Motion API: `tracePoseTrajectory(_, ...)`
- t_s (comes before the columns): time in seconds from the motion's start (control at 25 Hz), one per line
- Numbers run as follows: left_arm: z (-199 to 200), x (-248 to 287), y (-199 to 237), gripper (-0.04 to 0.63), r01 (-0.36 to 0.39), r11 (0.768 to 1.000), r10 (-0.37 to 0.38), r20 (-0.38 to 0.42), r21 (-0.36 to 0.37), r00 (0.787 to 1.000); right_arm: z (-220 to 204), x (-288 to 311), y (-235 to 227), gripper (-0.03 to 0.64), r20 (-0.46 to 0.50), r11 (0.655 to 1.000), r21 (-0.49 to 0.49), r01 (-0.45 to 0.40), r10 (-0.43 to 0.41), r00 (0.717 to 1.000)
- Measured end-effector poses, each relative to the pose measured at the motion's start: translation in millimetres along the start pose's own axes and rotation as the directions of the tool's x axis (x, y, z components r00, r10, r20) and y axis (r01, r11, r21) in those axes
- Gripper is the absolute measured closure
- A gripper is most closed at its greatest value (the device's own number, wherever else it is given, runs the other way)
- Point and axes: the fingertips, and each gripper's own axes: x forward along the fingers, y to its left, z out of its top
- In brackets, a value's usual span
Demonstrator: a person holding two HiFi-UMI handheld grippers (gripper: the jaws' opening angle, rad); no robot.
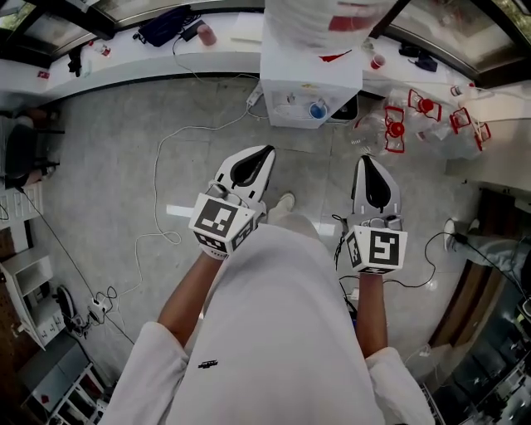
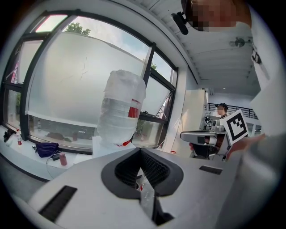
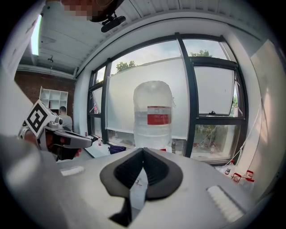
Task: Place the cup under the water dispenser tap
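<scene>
On the white counter (image 1: 124, 70) along the windows, left of the water dispenser (image 1: 286, 83), a small pink cup (image 1: 207, 35) is seen upright, just beside a dark bag (image 1: 163, 25). What seems to be a second, red cup (image 1: 377, 61) is seen on the same counter, just right of the dispenser. At the front of the dispenser a blue round thing (image 1: 318, 109) is seen; whether it is a cup or a part of the tap cannot be told. Which cup is meant by the task cannot be told either, and none is held.

The left gripper (image 1: 265, 152) and the right gripper (image 1: 366, 159) are held in front of the person, well apart from the counter, and both are pointed toward the dispenser. In each gripper view the two jaws are seen pressed together at the tips, and nothing is held between them.

The cup is judged to be light and probably of thin plastic, so its wall may be bent in or cracked if it is squeezed hard. Because it is light, it may be tipped or pushed away by one jaw before the other arrives. It is best taken from the side, at the middle of the wall or a little under the rim, with the jaws first opened wider than the cup and then closed gently.
</scene>
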Motion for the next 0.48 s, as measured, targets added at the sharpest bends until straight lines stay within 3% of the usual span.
tracePoseTrajectory(0.48, 33, -27, -30, 0.595, 0.044, 0.999, -0.044, 0.039, 0.003, 0.998, 29, -44, 7, 0.606, 0.033, 1.000, 0.007, -0.010, 0.009, 0.999)
